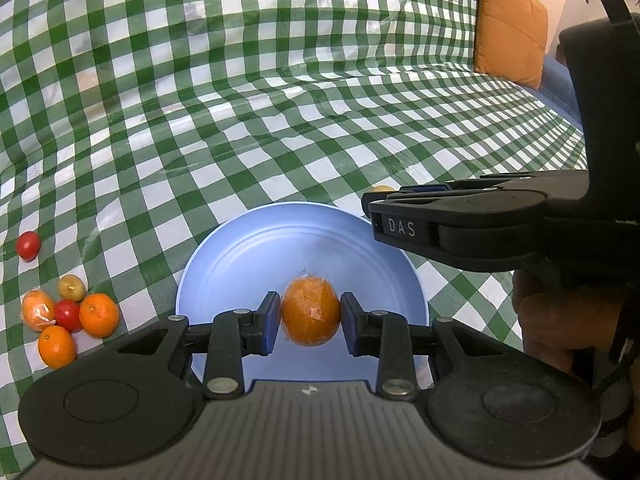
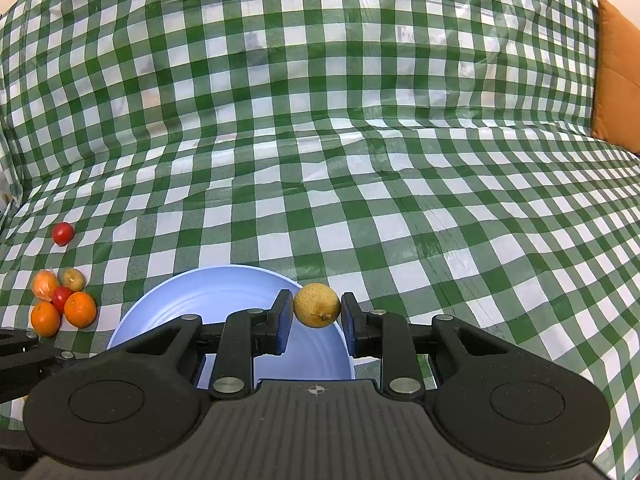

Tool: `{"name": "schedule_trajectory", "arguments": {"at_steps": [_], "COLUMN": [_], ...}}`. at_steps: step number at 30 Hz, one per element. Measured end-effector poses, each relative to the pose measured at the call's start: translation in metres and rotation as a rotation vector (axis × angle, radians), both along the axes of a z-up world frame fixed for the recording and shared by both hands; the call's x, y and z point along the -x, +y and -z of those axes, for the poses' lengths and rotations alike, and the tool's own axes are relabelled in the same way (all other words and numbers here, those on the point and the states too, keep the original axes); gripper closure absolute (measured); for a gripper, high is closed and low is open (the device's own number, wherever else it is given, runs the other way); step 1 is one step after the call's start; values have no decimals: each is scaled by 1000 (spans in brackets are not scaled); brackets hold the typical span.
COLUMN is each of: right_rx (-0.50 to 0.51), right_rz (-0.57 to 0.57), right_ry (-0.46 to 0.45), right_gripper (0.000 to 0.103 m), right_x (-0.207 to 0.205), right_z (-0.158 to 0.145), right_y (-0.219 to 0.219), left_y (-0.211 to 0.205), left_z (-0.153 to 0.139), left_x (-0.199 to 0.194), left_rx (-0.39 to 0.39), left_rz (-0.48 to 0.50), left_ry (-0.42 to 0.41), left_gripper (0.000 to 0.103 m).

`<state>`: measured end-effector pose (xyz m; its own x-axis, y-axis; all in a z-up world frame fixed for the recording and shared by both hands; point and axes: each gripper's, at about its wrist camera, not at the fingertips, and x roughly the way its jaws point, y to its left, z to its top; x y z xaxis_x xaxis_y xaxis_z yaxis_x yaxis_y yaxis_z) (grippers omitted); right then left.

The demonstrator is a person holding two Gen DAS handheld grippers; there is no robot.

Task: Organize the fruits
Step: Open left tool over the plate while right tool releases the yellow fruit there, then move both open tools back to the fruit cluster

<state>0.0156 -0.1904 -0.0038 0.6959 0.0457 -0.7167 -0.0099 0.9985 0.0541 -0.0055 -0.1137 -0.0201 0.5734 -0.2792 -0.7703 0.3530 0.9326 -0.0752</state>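
My left gripper is shut on a plastic-wrapped orange and holds it over the near part of the light blue plate. My right gripper is shut on a small yellow-brown fruit above the plate's right rim. The right gripper also shows in the left wrist view, above the plate's far right edge. A cluster of oranges, a red tomato and a yellow-brown fruit lies left of the plate; it also shows in the right wrist view.
A lone red tomato lies further left on the green-and-white checked cloth; it also shows in the right wrist view. An orange cushion stands at the far right. The cloth rises into a backrest behind.
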Motion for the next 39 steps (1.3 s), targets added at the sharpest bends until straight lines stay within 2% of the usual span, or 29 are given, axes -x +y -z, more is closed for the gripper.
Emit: {"name": "schedule_trajectory", "arguments": {"at_steps": [5,8,12,14,16,20,26,39], "right_rx": [-1,-4,-2,-2,-1,-3,-4,-15], "right_rz": [-2,-2,-4,-2,2,-4,-30,-97], "right_ry": [3,9,17,17,12,6,-4,-23], "right_gripper": [76,76,75,72,63,63,63,63], "right_x": [-1,-3,-8,-8,-10,-15,-19,-31], "right_z": [1,2,5,5,5,5,6,4], "right_y": [-1,-4,-8,-9,-10,-9,0,42], "left_y": [0,2,2,3,4,11,36,107], "left_z": [0,0,-1,-1,-1,-1,-2,-13], "left_x": [0,-1,-1,-1,-1,-2,-9,-23], "left_rx": [10,26,20,18,17,10,-7,24], "left_rz": [4,2,-6,-14,-23,-49,-118,-272], "left_ry": [3,9,7,5,3,3,6,17], "left_gripper": [67,60,60,60,60,60,64,65]}}
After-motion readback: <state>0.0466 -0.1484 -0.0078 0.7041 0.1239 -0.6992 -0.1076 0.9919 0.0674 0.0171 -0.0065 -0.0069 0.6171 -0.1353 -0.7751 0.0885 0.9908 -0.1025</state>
